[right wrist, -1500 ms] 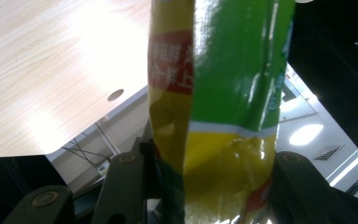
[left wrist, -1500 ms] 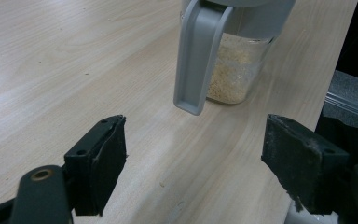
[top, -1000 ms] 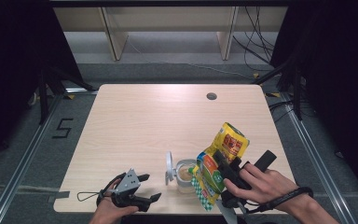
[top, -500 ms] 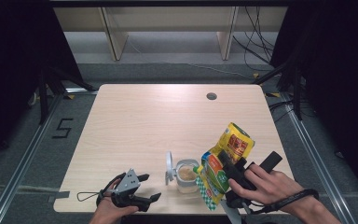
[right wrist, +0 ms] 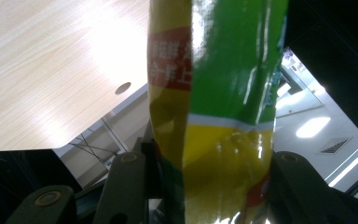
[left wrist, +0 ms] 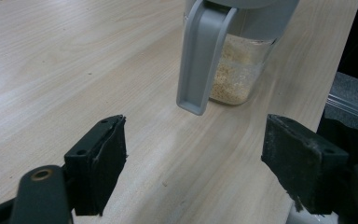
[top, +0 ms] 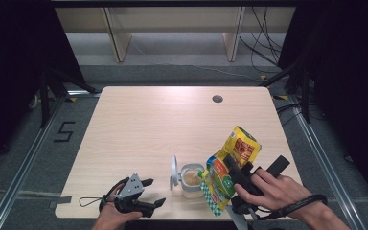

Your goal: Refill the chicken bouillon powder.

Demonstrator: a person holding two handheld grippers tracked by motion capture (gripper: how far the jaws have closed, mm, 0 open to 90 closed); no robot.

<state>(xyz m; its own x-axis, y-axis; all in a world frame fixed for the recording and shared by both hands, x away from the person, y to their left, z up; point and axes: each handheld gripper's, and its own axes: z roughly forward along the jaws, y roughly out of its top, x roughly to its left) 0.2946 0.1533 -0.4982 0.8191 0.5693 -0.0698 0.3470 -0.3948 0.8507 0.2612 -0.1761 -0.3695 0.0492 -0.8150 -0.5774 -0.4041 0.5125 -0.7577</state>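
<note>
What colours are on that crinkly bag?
The bag is mostly yellow and green with red patches, clearest in the high view.

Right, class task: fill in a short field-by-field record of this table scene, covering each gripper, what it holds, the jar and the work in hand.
Work in hand: pouring from a bag into a jar
Right gripper: shut on the bag, near the table's front right edge
Bag: yellow and green, tilted, lower end over the jar
Jar: clear, upright, lid flipped open, partly filled with pale grains
Left gripper: open, nothing between the jaws, resting left of the jar
Table: light wood, small round hole near the far right
</note>
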